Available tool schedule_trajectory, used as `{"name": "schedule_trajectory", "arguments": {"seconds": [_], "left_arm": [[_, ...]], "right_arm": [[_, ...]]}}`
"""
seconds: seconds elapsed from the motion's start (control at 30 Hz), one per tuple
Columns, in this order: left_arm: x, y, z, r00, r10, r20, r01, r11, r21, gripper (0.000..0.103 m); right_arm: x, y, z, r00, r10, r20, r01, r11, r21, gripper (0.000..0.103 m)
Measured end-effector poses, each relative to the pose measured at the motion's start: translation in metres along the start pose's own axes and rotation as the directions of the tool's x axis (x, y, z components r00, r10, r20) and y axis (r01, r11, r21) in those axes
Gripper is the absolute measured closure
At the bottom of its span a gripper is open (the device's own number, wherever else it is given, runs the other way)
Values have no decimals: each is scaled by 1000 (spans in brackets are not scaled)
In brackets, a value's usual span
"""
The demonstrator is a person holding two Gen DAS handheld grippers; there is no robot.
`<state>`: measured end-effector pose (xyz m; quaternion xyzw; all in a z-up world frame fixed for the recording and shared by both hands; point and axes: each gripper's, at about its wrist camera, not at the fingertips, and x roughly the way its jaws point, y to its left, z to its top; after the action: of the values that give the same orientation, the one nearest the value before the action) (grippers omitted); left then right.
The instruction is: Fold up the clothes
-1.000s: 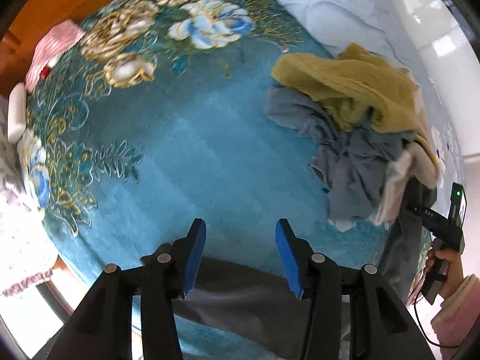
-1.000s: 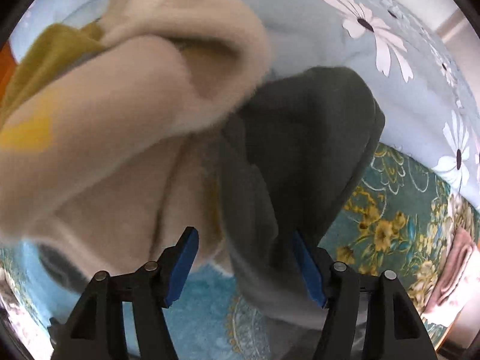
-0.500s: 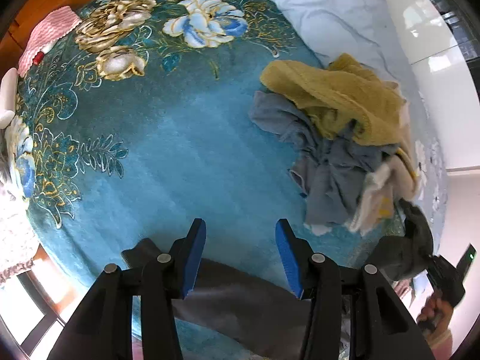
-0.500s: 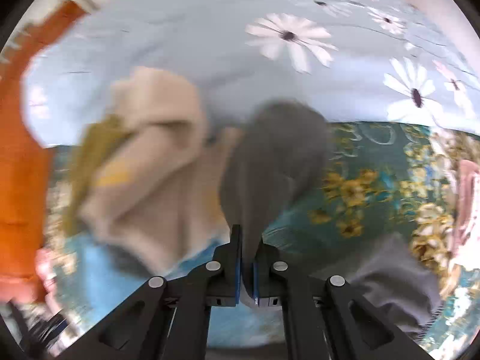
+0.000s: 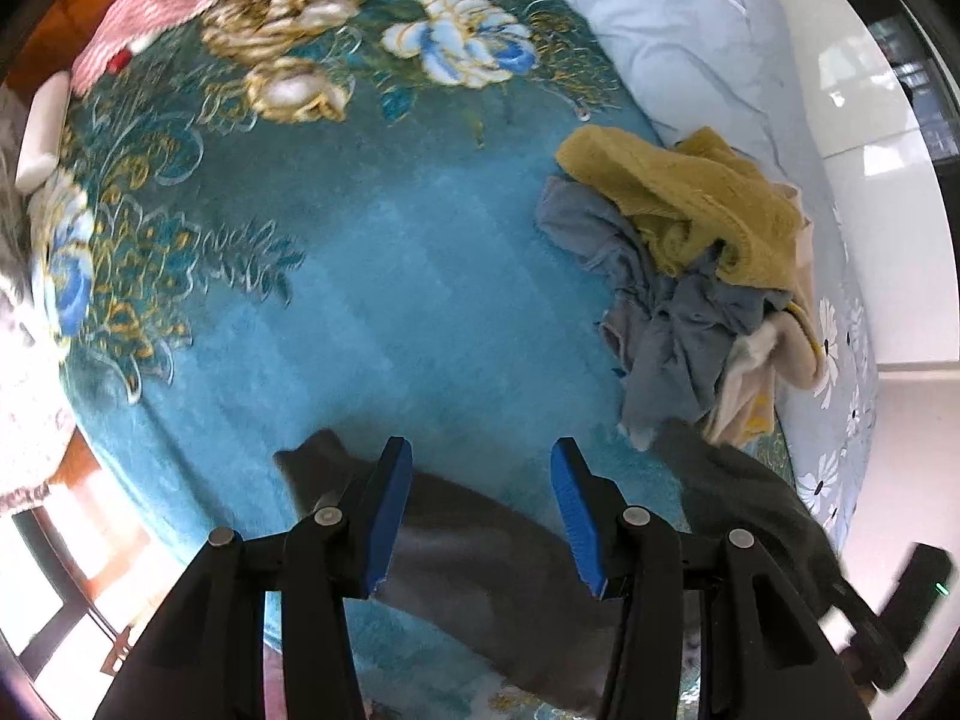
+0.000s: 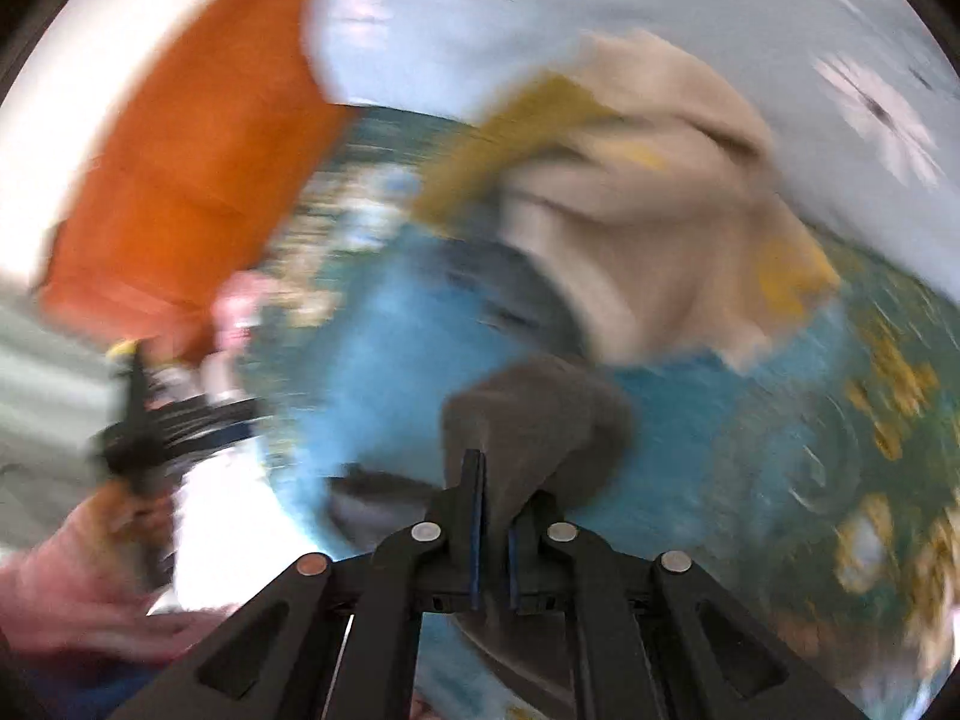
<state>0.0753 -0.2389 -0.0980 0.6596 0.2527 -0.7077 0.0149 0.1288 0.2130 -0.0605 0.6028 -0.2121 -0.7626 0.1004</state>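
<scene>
From the left wrist camera, the left gripper [image 5: 480, 510] points steeply down over the bed, its blue-padded jaws spread with nothing between them; a dark grey garment [image 5: 480, 564] lies flat on the teal floral blanket [image 5: 372, 276] under and beyond them, reaching right toward the far gripper's black body at the frame's lower right edge. A heap of clothes [image 5: 690, 276] (mustard on top, blue-grey and cream below) sits at the blanket's right side against a pale blue daisy-print duvet [image 5: 672, 48], and a pink striped cloth [image 5: 150, 12] lies at the far left corner. The right wrist view is heavily motion-blurred: the right gripper [image 6: 491, 516] has just closed its jaws, which now pinch a fold of the same grey garment, bunched above the pads. Only this view shows an orange wooden headboard [image 6: 192, 180] and the person's other hand [image 6: 90, 588] in a pink sleeve at lower left.
</scene>
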Motion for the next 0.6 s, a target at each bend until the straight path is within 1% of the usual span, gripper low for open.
{"name": "schedule_trajectory", "arguments": {"seconds": [0.07,0.1,0.13,0.17,0.2,0.23,0.27,0.3,0.33,0.37,0.4,0.43,0.47,0.53,0.6], "left_arm": [[3,5,-3,1000,4,-14,-4,1000,-8,54],[5,7,-4,1000,4,-20,-4,1000,-10,54],[6,9,-5,1000,3,-26,-4,1000,-13,54],[8,11,-5,1000,4,-31,-5,1000,-17,54],[11,13,-5,999,6,-36,-7,1000,-21,54],[13,15,-5,999,8,-41,-9,1000,-26,54],[16,16,-5,999,9,-47,-11,999,-31,54],[18,18,-5,999,11,-52,-13,999,-35,54],[21,19,-5,998,12,-57,-15,999,-40,54],[24,19,-4,998,14,-62,-17,999,-44,54],[28,18,-4,998,16,-67,-19,999,-46,54],[31,17,-3,997,18,-73,-21,999,-45,54],[34,15,-3,997,18,-77,-21,999,-42,54],[39,12,-2,996,18,-87,-21,999,-37,54],[43,7,1,995,20,-99,-21,1000,-9,54]], "right_arm": [[17,-30,0,993,-111,-35,114,988,103,93],[25,-46,0,985,-165,-57,172,973,153,93],[32,-60,0,973,-216,-81,228,953,199,89],[36,-72,-1,960,-260,-101,277,931,236,84],[37,-80,-2,952,-285,-109,304,915,265,79],[36,-86,-2,944,-312,-111,331,900,284,69],[31,-84,1,934,-345,-94,357,892,276,63],[26,-83,4,923,-377,-76,383,884,267,53],[21,-80,8,912,-406,-56,406,879,250,49],[18,-72,14,907,-420,-34,418,887,196,46],[20,-60,20,906,-423,-23,423,898,120,43],[22,-49,25,905,-426,-13,426,904,44,39],[26,-36,30,905,-425,-5,425,905,-36,39],[45,-5,33,912,-409,-17,396,892,-219,38],[73,19,28,915,-397,-71,348,865,-361,35]]}}
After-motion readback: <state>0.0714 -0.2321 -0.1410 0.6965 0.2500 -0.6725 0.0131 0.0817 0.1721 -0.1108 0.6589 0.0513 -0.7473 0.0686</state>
